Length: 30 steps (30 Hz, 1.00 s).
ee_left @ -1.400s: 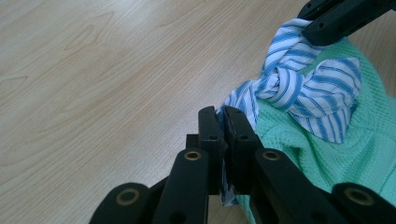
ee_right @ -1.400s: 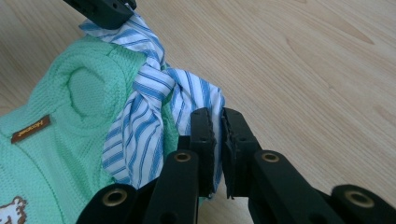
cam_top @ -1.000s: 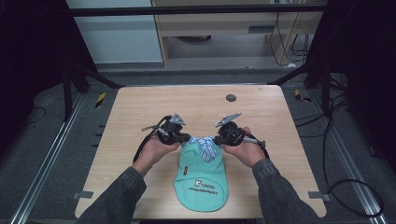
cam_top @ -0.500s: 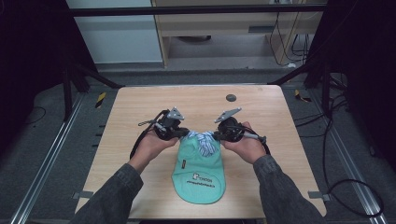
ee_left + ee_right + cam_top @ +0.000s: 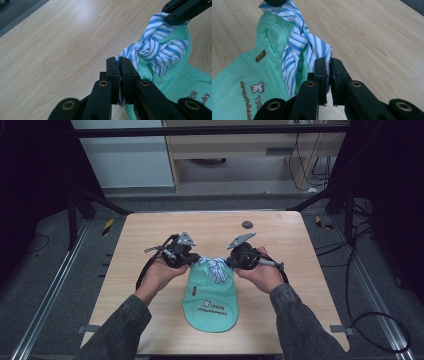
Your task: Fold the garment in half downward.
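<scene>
We see a mint-green garment lying on the wooden table, w/ a blue-and-white striped collar knotted at its far end. All places below are given relative to that knot.

Left gripper: just left of the knot in the high view, jaws clamped tight on the collar's left end. In the left gripper view the striped cloth is pinched between the two black jaws, and the knot sits just beyond and to the right of the tips.

Right gripper: just right of the knot, jaws likewise closed on the collar's other end. In the right gripper view striped fabric is squeezed between the pads; the knot is beyond the tips, up and left.

The garment's body w/ printed logo trails from the knot toward the person, flat on the table. A small dark round disc lies well beyond the knot, nr the table's far edge.
</scene>
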Motion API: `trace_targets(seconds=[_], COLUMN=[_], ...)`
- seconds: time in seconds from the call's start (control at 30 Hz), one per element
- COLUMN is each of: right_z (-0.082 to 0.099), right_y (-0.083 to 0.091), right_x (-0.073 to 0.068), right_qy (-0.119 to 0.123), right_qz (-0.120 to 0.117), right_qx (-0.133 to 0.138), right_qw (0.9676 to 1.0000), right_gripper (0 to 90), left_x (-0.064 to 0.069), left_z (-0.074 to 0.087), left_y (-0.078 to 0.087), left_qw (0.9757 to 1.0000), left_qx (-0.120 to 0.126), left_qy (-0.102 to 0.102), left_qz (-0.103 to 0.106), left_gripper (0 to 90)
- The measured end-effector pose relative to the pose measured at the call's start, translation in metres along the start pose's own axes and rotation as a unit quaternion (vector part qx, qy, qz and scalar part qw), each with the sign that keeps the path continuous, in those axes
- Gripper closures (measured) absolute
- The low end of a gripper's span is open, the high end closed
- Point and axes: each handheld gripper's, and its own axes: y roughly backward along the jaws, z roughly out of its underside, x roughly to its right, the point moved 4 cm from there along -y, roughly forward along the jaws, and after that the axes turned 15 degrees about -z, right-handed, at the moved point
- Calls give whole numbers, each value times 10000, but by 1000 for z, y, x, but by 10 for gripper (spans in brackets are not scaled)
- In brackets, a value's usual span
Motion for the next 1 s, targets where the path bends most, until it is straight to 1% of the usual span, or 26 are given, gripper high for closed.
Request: trace_targets(seconds=[0.17, 0.33, 0.37, 0.47, 0.6, 0.7, 0.77, 0.93, 1.0], right_z=[-7, -12, -12, -16, -22, -25, -27, -28, -29], right_y=[-2, -5, -5, -6, -4, -4, -5, -5, -5], right_x=[5, 5, 5, 4, 5, 5, 6, 8, 10], right_qy=[56, 100, 128, 157, 210, 256, 286, 307, 304], right_qz=[3, 0, -4, -3, 25, 38, 54, 90, 114], right_qx=[-62, -35, -38, -75, -133, -145, -163, -169, -187], right_qw=[10000, 9999, 9999, 9998, 9997, 9996, 9994, 9993, 9993], right_gripper=[843, 842, 842, 843, 843, 844, 844, 845, 845], left_x=[-6, -10, -11, -14, -17, -19, -21, -22, -23], left_z=[0, 1, 1, 1, 0, -1, -1, -3, -5], left_y=[0, 3, 3, 4, 6, 6, 6, 7, 6], left_qw=[10000, 10000, 10000, 9999, 9998, 9998, 9997, 9998, 9998], left_qx=[18, -6, 18, 37, 90, 82, 109, 126, 147], left_qy=[54, 47, 85, 112, 130, 136, 190, 129, 100], left_qz=[-30, -40, -45, -50, -92, -97, -75, -67, -109], left_gripper=[866, 867, 867, 867, 867, 867, 867, 867, 867])
